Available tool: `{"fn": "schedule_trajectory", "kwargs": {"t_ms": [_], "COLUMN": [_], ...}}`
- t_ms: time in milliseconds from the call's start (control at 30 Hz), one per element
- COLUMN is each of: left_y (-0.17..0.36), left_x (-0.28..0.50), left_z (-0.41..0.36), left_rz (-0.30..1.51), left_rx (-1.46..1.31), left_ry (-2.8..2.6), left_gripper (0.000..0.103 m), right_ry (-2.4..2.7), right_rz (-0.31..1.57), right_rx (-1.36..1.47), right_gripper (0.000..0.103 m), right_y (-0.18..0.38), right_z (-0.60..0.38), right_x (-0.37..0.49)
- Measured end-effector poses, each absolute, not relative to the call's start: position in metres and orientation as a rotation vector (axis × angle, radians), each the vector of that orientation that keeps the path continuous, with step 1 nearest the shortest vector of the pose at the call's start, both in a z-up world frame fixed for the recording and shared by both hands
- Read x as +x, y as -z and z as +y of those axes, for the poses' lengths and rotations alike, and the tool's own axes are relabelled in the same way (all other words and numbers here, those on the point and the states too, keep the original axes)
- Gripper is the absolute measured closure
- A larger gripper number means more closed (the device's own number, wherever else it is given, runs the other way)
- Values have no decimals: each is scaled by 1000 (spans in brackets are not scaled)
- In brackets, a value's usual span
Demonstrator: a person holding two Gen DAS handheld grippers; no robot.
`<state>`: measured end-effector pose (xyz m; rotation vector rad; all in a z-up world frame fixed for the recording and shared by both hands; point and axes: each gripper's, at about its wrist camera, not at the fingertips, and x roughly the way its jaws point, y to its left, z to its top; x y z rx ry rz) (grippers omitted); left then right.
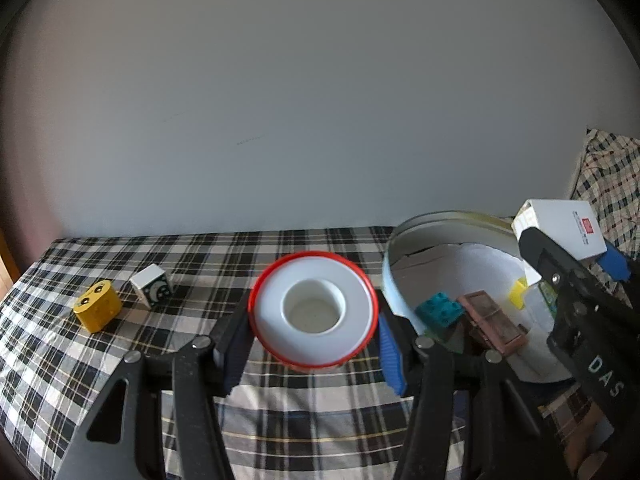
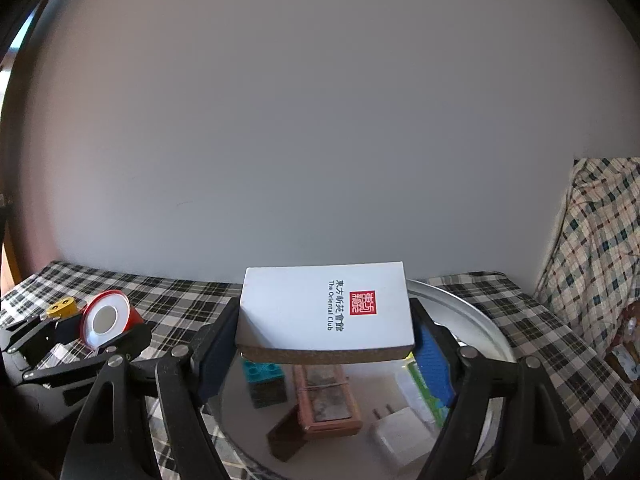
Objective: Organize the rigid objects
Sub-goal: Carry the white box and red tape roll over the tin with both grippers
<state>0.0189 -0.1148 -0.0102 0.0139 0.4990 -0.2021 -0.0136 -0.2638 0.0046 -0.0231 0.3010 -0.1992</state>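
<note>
Rigid objects are seen spread over a plaid-covered bed [image 1: 280, 248] against a pale wall. A red-rimmed white tape roll [image 1: 313, 310] is clamped between the fingers of the left gripper [image 1: 312, 344], which stand partly closed on its sides, and it is held above the plaid cloth. A white box [image 2: 326, 312] with a red seal and printed lettering is gripped across its width by the right gripper [image 2: 326, 344], whose fingers stand wide and press on its two short sides; it is held over a round tin [image 2: 472, 320]. Inside the tin a teal toy brick [image 1: 440, 308], a brown wooden frame [image 1: 494, 318], a small yellow piece [image 1: 517, 293] and a white plug adapter [image 2: 400, 436] are found lying close together. Part of the tin's interior is hidden in the right wrist view by the box. To the left on the bed, well apart from the tin, a yellow block [image 1: 97, 310] and a white cube [image 1: 152, 286] are seen just beside each other. A plaid cloth heap [image 2: 600, 240] is seen at the far right.
</note>
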Motion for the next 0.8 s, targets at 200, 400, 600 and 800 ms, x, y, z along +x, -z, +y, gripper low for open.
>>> {"fn": "schedule_trajectory", "kwargs": {"t_ms": [200, 400, 600, 800], "left_y": [5, 1, -2, -6], "left_x": [18, 18, 22, 29], "left_z": [-131, -149, -165, -176], "left_rz": [490, 483, 483, 483], "left_rx": [11, 19, 22, 21], "left_ry": [225, 255, 285, 308], "left_gripper": [49, 49, 49, 49], "right_ry": [233, 260, 288, 309], "right_rz": [298, 304, 316, 324], "right_rx": [-2, 8, 36, 44], "right_gripper": [23, 23, 23, 23], "right_y": [-7, -9, -11, -14], "right_z": [-283, -298, -315, -325], "right_x": [-13, -11, -6, -1]}}
